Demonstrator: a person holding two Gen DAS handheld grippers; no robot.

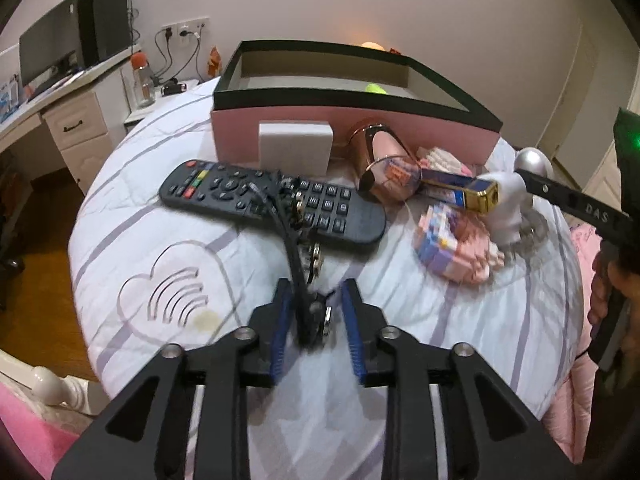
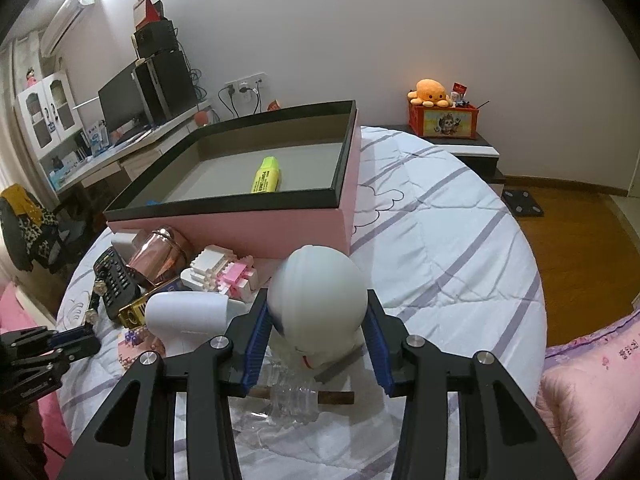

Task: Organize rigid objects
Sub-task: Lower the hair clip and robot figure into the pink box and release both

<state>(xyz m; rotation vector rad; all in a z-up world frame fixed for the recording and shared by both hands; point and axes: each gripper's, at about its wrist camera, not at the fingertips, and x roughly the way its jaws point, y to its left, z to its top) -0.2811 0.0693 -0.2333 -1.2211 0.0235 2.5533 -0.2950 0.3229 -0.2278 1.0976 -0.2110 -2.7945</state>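
A pink box with a black rim [image 1: 352,124] [image 2: 240,224] stands open on the bed and holds a yellow highlighter [image 2: 265,175]. My left gripper [image 1: 315,298] is open around a black strap with metal studs [image 1: 298,248] that lies across a black remote [image 1: 272,200]. My right gripper [image 2: 316,308] is shut on the round head of a white figurine [image 2: 318,292], also seen in the left wrist view [image 1: 506,200]. A rose-gold cup [image 1: 384,164], a gold lighter [image 1: 464,192] and pink brick models [image 1: 456,244] lie by the box.
A white block [image 1: 295,146] leans on the box front. A clear crumpled plastic piece [image 2: 292,396] and a brown stick lie under my right gripper. A desk with a monitor [image 1: 52,48] is at left; a nightstand with an orange plush [image 2: 432,92] stands beyond the bed.
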